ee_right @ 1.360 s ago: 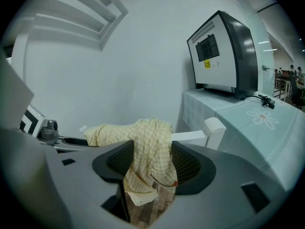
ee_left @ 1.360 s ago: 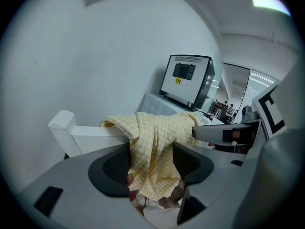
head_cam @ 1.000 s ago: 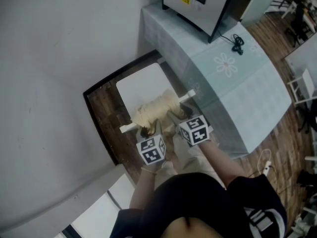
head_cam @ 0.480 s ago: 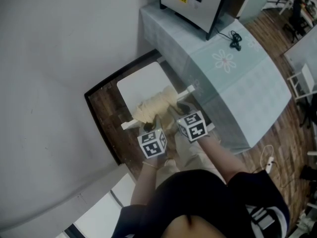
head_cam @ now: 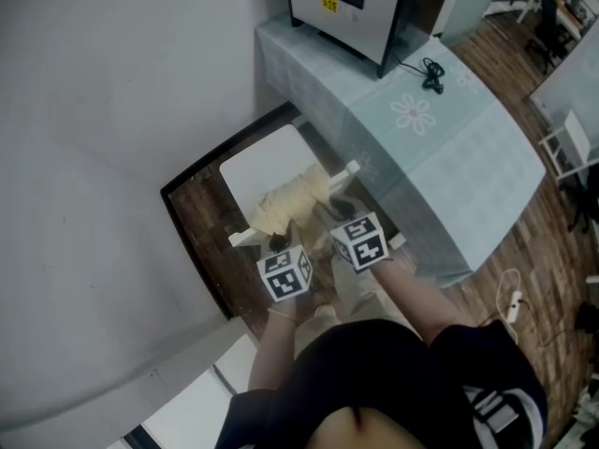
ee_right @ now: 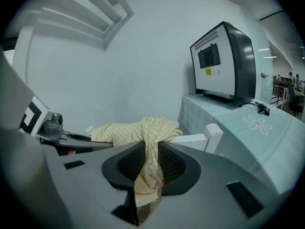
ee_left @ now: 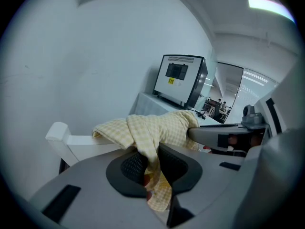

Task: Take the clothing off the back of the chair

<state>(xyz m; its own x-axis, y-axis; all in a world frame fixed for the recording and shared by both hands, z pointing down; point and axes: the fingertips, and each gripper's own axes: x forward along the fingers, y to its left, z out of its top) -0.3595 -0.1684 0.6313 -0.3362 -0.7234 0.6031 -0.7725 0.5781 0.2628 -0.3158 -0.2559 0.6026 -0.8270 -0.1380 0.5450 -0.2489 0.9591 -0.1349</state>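
My left gripper [ee_left: 151, 168] and right gripper [ee_right: 148, 163] had just closed on the clothing [ee_left: 159, 125]. Thin pinches might slip, or fabric could snag the chair back [ee_left: 88, 140] when lifted.

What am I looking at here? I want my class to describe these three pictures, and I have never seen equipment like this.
There is no robot: a person holds a hand-held claw in each hand. One picture comes from a camera on the person's head, looking down. The other two come from cameras riding on each claw. The left claw and right claw have just been closing, and each pinches the yellow checked garment draped over the white chair back. Beside the chair stands a table bearing a grey machine.
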